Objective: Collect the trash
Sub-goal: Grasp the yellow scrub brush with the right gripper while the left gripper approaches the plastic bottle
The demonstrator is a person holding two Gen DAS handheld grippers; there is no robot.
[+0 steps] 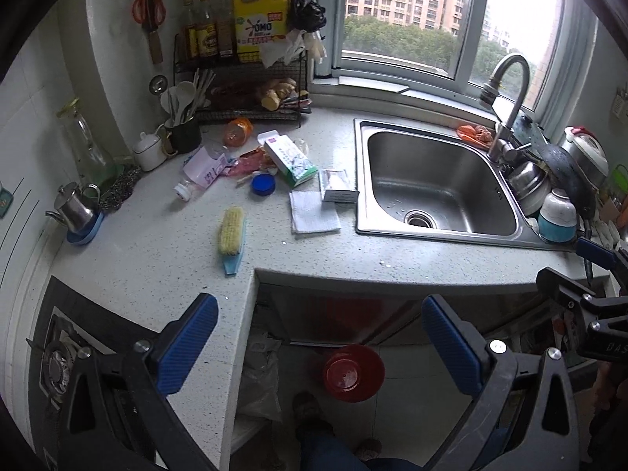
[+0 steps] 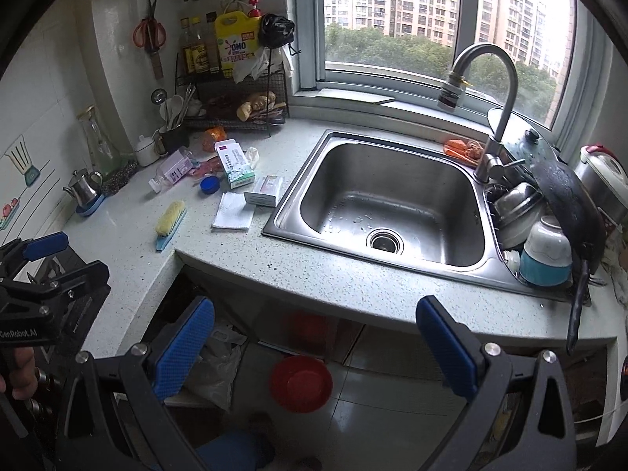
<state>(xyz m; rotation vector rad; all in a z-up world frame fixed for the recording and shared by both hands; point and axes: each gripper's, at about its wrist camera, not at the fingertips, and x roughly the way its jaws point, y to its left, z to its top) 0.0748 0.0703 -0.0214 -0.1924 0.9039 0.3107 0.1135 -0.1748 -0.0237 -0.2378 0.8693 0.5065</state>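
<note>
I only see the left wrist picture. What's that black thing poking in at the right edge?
Observer: The right tongs. Their own camera shows them open, with nothing between them.
Visitor: Who holds my tongs?
Observer: A hand grips the handle below the left tongs.
Visitor: What do the right tongs hide beside the sink?
Observer: A black pan on the stacked dishes, its handle hanging past the counter edge.
</note>
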